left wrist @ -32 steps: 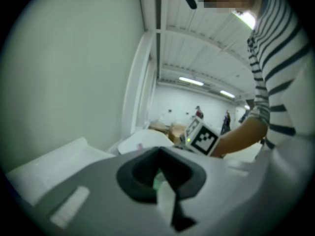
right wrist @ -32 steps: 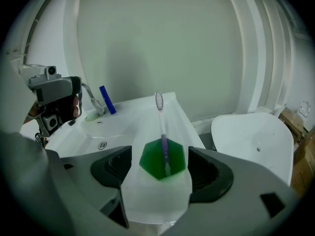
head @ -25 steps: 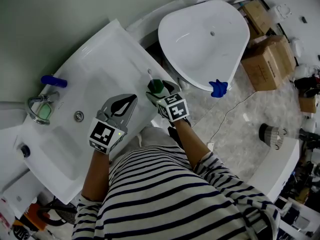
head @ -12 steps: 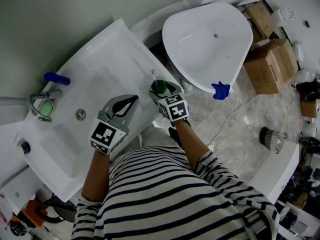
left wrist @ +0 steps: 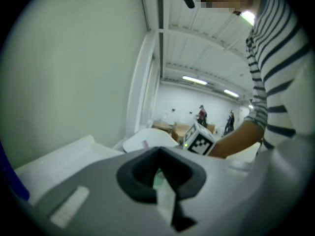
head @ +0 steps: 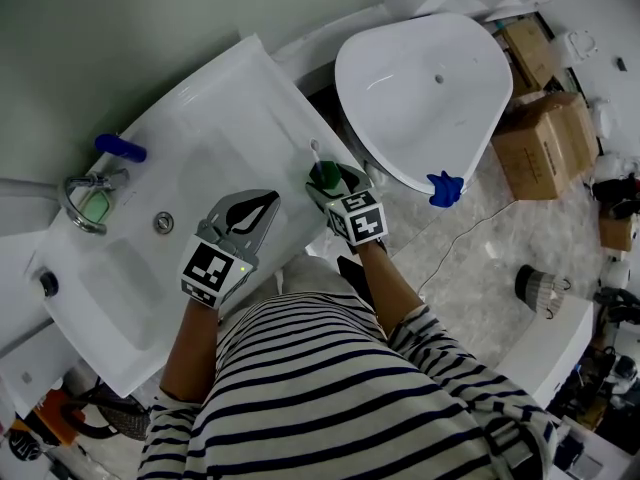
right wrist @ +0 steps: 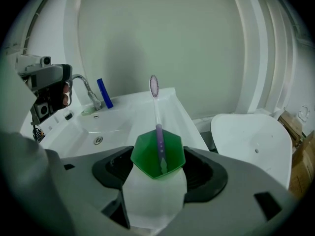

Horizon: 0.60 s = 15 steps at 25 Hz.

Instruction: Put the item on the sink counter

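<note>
1. Our right gripper [head: 326, 180] has its jaws clamped on the green hexagonal plastic cup [right wrist: 157, 157], with a purple-and-clear toothbrush [right wrist: 157, 113] standing inside.
2. The cup is at the front edge of the white sink table [head: 215, 128], perhaps touching it.
3. Our left gripper [head: 252, 208] hovers empty over the basin, jaws together.
</note>
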Available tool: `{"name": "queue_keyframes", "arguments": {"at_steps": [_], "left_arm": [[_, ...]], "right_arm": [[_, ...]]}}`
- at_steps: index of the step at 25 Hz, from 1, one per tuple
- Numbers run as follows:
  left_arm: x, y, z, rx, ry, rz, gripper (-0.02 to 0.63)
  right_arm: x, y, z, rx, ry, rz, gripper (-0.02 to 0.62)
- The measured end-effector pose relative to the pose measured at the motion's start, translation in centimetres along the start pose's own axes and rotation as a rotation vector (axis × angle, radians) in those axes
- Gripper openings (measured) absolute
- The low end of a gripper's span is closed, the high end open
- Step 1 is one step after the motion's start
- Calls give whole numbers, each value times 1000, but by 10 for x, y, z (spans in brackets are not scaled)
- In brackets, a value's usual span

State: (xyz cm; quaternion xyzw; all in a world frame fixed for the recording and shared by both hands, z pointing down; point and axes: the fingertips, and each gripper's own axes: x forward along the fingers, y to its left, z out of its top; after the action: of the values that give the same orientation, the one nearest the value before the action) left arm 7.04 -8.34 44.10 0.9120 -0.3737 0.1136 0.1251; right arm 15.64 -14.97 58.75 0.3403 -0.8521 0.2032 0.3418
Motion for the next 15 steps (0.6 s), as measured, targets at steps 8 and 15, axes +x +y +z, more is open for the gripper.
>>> {"name": "queue_keyframes", "arguments": {"at_steps": [8,15], "left_arm": [[-6,5,1,-4,-2,19,6],[-17,14,3,-15,-10,56,6]], "right_arm": [[1,8,8,-35,-22,14,310],[-2,26,40,-71,-62,64,310]]}}
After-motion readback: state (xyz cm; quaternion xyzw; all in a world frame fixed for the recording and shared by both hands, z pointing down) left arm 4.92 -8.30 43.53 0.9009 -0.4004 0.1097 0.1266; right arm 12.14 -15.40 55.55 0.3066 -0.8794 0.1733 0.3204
